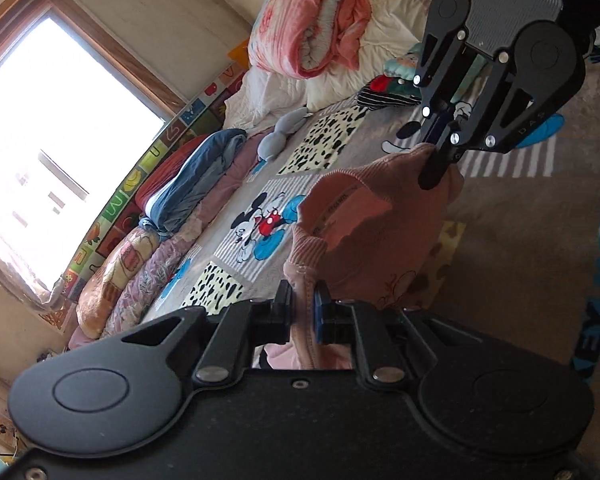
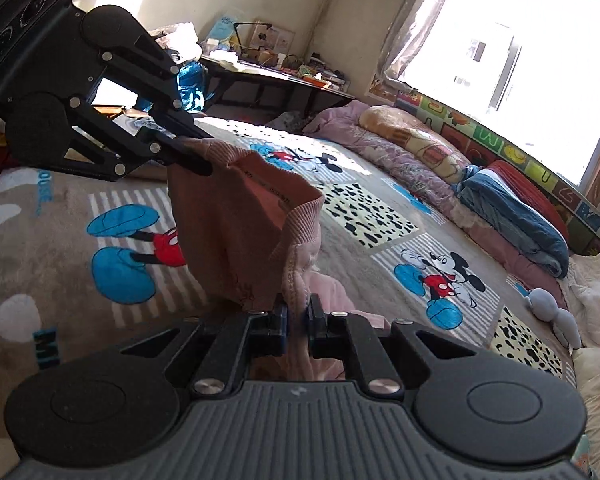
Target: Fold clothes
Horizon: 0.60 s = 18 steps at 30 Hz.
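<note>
Above the Mickey Mouse blanket point(image 2: 380, 216) that covers the bed, a pink ribbed garment point(image 2: 236, 232) hangs stretched between the two grippers, its lower folds drooping toward the blanket. The left gripper point(image 1: 303, 304) has its fingers closed narrow on one end of the garment's ribbed hem, and the right gripper point(image 2: 298, 316) has its fingers pinched on the other end, the open hem and a sewn-in label showing between them. Along the blanket's far edge, under the window point(image 2: 512, 52), lie rolled quilts point(image 2: 420, 148) and a grey soft toy point(image 2: 556, 316).
</note>
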Each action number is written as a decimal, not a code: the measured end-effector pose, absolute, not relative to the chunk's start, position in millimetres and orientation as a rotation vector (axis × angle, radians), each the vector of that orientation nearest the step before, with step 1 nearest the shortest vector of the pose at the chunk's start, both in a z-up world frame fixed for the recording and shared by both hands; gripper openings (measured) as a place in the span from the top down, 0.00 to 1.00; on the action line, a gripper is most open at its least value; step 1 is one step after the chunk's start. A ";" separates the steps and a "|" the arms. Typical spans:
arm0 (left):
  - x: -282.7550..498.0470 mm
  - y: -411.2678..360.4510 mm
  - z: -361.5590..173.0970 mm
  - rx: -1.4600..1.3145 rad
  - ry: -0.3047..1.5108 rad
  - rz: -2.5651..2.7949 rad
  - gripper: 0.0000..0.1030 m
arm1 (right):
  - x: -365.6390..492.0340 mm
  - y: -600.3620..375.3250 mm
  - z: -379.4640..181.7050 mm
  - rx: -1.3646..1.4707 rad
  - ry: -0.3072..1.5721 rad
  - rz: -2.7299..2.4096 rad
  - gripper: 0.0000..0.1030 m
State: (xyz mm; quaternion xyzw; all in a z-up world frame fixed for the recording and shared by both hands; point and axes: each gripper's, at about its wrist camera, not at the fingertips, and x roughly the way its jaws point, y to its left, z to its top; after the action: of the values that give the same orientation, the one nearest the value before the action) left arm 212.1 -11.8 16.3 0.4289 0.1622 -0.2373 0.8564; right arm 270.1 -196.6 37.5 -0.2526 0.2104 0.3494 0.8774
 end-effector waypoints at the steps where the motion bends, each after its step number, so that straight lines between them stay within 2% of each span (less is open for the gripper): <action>1: 201.4 -13.5 7.8 0.915 0.354 -0.514 0.91 | 257.1 -192.9 29.2 -0.544 0.458 0.739 0.89; 14: 83.3 -38.2 -106.9 1.189 0.408 -0.619 0.91 | 120.4 -153.1 -81.2 -0.882 0.571 0.786 0.89; 18: 61.9 -34.9 -128.8 1.258 0.395 -0.597 0.92 | 99.9 -151.5 -99.4 -0.958 0.586 0.761 0.85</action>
State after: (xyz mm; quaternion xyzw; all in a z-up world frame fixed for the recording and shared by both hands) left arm 61.9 -34.9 -128.8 0.5754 0.1807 -0.2733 0.7494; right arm 99.9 -151.5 -99.4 -0.4431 0.2712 0.3520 0.7786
